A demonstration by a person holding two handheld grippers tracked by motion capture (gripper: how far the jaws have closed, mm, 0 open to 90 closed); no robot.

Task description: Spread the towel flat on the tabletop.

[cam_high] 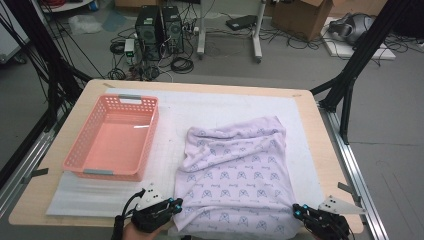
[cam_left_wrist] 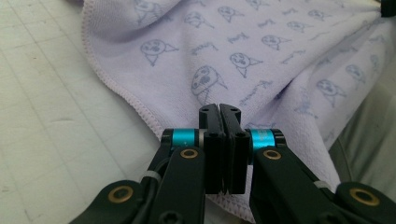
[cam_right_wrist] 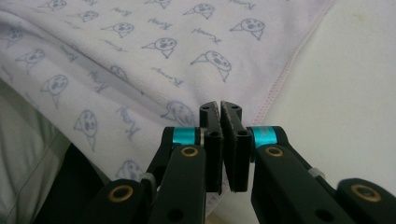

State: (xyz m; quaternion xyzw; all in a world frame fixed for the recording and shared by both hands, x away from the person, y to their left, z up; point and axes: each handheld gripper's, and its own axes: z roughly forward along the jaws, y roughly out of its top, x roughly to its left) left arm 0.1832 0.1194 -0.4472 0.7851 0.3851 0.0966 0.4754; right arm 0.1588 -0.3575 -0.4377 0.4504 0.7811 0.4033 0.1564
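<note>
At the near edge of the tabletop (cam_high: 310, 107), my left tool (cam_high: 176, 203) and my right tool (cam_high: 297, 210) each have their jaws pressed together on a near corner of the lilac towel (cam_high: 235, 170). In the left gripper view the hem of the towel (cam_left_wrist: 261, 56) runs under the closed jaws of the left tool (cam_left_wrist: 219, 108), and in the right gripper view the pink-stitched edge of the towel (cam_right_wrist: 140, 56) disappears between the jaws of the right tool (cam_right_wrist: 219, 106). So I judge the grasp done: both near corners are pinched. What is left, as I read it, is the fold itself, since the towel lies spread and rumpled with no crisp crease, its far edge bunched up. From my tools the cloth stretches away across the white mat (cam_high: 225, 107). Farther off to the left, well apart from the towel, the pink basket (cam_high: 95, 137) stands empty, so putting the towel away is not yet done either.
</note>
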